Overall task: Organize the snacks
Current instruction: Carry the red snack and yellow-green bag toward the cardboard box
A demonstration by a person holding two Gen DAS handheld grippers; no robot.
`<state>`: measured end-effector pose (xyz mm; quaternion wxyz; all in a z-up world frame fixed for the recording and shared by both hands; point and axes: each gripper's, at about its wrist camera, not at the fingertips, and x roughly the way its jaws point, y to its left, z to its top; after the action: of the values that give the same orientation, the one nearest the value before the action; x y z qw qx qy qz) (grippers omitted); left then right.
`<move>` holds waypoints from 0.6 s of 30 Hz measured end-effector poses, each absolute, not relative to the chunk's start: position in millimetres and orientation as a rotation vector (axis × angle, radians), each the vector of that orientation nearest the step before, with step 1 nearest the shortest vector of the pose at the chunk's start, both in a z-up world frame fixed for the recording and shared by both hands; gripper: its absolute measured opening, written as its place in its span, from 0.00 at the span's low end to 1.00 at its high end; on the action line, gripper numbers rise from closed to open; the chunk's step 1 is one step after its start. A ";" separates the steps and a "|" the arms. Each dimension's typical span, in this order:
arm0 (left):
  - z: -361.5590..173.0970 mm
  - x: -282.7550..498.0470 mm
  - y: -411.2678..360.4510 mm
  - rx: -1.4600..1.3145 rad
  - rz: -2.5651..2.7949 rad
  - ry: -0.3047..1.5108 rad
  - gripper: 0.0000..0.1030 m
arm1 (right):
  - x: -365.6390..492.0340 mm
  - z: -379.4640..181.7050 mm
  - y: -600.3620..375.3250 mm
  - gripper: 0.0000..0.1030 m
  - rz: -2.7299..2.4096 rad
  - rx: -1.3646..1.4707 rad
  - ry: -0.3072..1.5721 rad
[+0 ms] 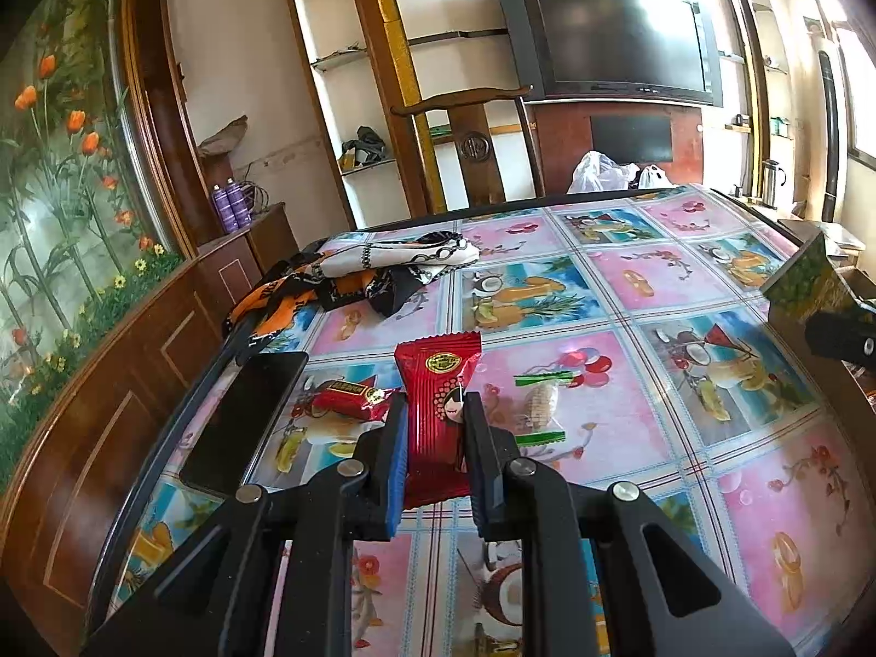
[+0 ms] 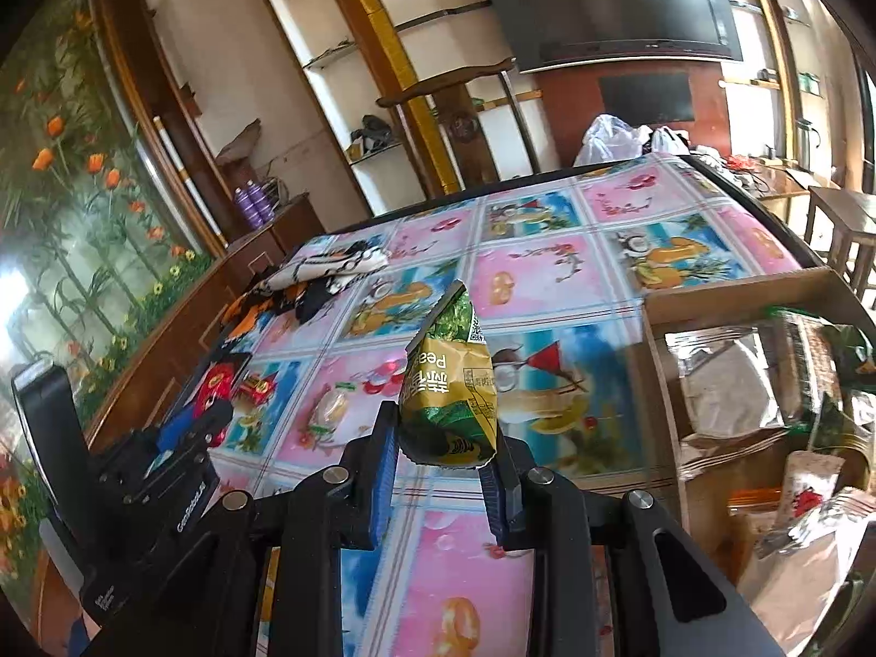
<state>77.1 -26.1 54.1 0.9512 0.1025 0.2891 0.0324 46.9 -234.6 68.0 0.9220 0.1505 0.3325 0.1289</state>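
Note:
My left gripper (image 1: 435, 410) is shut on a long red snack packet (image 1: 438, 367), which is lifted a little off the table. On the cloth beside it lie a small red wrapped candy (image 1: 356, 397) and a clear-wrapped snack with green ends (image 1: 539, 408). My right gripper (image 2: 443, 435) is shut on a green and yellow pea snack packet (image 2: 449, 378), held above the table. That packet (image 1: 805, 279) also shows at the right edge of the left wrist view. The left gripper (image 2: 189, 432) with its red packet (image 2: 219, 378) appears at the left of the right wrist view.
An open cardboard box (image 2: 733, 290) with several snack packets stands at the table's right side. A black phone (image 1: 246, 421) lies near the left edge. A patterned scarf (image 1: 372, 268) is bunched at the far left. A wooden chair (image 1: 471, 126) stands behind the table.

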 end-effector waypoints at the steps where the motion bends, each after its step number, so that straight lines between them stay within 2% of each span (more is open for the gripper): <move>1: 53.9 76.7 -27.2 0.211 0.062 0.588 0.17 | 46.8 68.6 -238.4 0.29 0.261 0.316 0.681; 18: 49.8 68.6 -54.5 0.201 0.016 0.607 0.17 | 31.9 73.9 -324.9 0.28 0.140 0.440 0.626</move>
<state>68.6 -54.5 49.8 0.9493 0.0988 0.2983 0.0080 31.9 -324.9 73.9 0.9254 0.2145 0.3050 0.0681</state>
